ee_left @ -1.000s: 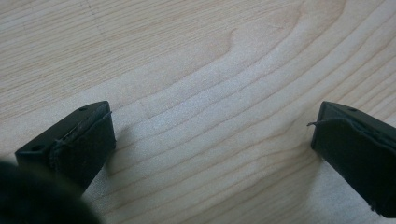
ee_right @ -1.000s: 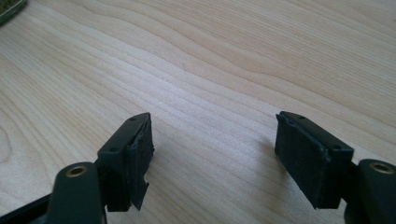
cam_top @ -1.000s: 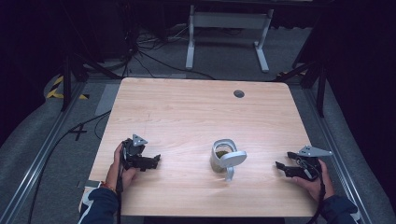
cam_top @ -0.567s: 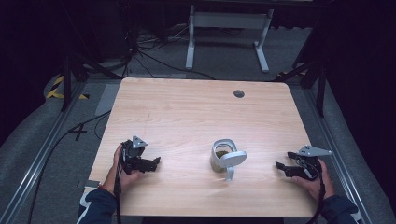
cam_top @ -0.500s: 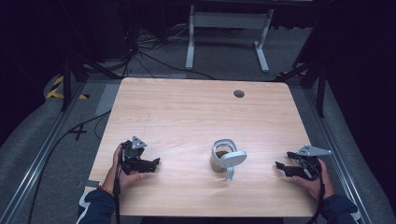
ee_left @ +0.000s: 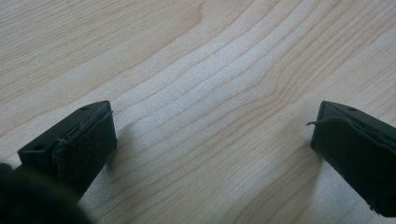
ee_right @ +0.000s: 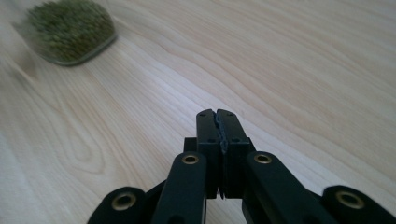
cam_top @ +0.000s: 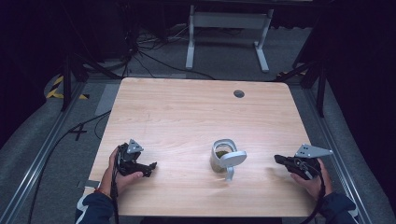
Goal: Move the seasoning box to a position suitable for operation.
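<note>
Table: one, light wood (cam_top: 187,112), with one small dark round hole (cam_top: 239,94) near its far edge.
Jar: one, clear (cam_top: 220,156), standing upright on the near half of the table, right of centre, between the two grippers and well apart from both; green grains fill its lower part.
Lid: one, grey (cam_top: 232,158), tilted against the jar's near right side, hinged or loose cannot be told.
Jar in right gripper view: blurred at upper left (ee_right: 70,30), green contents showing through its wall.
Grippers: two, one in each hand.
Left gripper: (cam_top: 148,167) near the table's near left corner, low over the wood, jaws pointing right toward the jar.
Left jaws: wide apart in the left gripper view (ee_left: 212,140), bare wood grain between them.
Right gripper: (cam_top: 279,160) near the near right edge, jaws pointing left toward the jar.
Right jaws: just closed, pressed together in the right gripper view (ee_right: 217,122), nothing between them.
Left hand: (cam_top: 116,175) wrapped under the gripper body, dark blue sleeve (cam_top: 95,210) at the bottom edge.
Right hand: (cam_top: 313,179) behind its gripper, its grey three-cornered plate on top.
</note>
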`<state>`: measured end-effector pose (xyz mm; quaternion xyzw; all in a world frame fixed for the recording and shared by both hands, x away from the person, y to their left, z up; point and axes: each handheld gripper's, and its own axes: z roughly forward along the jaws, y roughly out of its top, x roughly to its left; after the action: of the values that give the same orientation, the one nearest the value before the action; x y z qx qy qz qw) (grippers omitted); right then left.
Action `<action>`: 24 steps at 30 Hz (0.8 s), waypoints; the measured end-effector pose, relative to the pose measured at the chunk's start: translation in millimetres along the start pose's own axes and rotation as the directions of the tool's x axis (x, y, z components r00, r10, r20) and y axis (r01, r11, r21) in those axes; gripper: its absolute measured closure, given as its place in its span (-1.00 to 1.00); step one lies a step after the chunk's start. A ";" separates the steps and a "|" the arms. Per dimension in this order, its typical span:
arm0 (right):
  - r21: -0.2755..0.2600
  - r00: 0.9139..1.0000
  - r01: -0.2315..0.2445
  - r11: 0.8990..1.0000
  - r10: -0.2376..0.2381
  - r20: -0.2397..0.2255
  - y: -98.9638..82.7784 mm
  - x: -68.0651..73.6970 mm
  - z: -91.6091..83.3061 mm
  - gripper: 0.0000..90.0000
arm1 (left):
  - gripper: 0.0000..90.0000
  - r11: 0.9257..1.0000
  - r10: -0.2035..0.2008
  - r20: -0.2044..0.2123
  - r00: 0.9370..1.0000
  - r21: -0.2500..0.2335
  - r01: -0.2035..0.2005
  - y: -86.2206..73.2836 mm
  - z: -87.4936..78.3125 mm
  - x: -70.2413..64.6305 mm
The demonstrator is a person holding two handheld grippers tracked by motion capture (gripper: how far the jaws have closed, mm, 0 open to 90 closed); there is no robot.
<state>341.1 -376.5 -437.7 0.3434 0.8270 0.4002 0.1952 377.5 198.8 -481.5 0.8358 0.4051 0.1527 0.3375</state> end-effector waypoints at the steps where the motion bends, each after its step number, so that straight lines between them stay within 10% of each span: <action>1: 0.000 1.000 0.000 1.000 0.000 0.000 0.0 0.0 0.0 0.99 | -0.99 1.000 0.000 0.000 1.000 0.000 0.000 0.0 0.0 0.0; 24: -0.219 0.973 0.146 0.965 -0.181 -0.146 46.4 66.4 -26.4 1.00 | -0.99 1.000 0.000 0.000 1.000 0.000 0.000 0.0 0.0 0.0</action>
<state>298.8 -321.8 -388.0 0.2171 0.8197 0.4936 0.1932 377.6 198.8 -481.5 0.8358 0.4052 0.1526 0.3375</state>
